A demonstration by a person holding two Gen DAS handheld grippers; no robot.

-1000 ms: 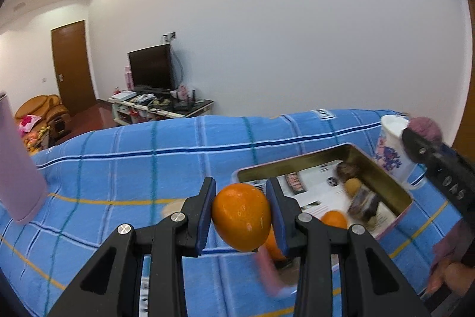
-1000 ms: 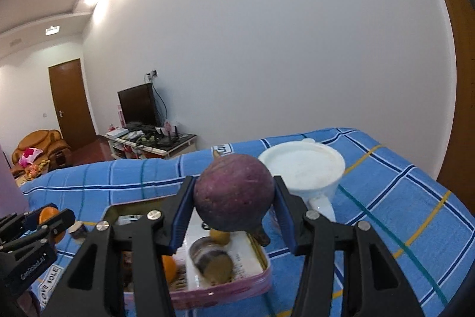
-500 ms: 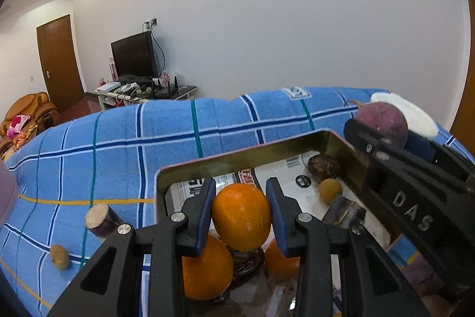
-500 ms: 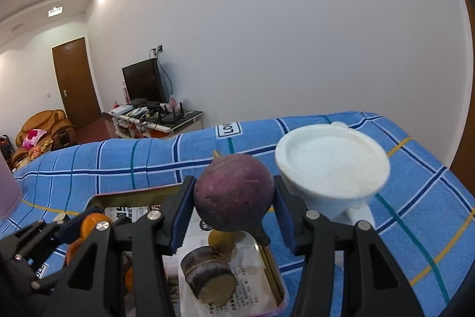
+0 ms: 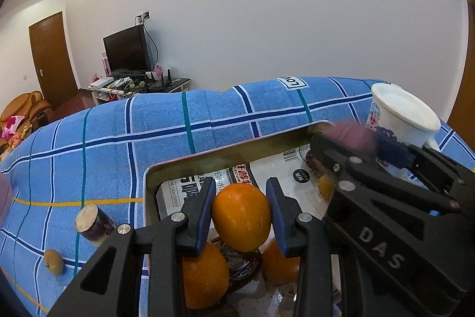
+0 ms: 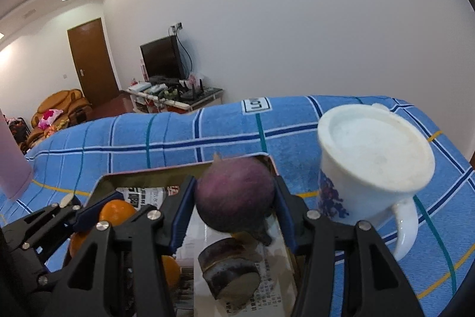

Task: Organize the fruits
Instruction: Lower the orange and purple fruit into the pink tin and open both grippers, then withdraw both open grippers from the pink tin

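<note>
Here | left tool [image 5: 240, 216] pinching orange [image 5: 241, 216] over tin tray [image 5: 225, 153] for drop | right tool [image 6: 234, 205] jaws opening, releasing purple fruit [image 6: 234, 202] between them, above tray.

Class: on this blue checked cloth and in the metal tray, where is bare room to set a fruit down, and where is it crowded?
Free: the cloth beyond the tray, and the paper lining at its far end. Crowded: the tray's near end, packed with oranges under the left tool.
</note>
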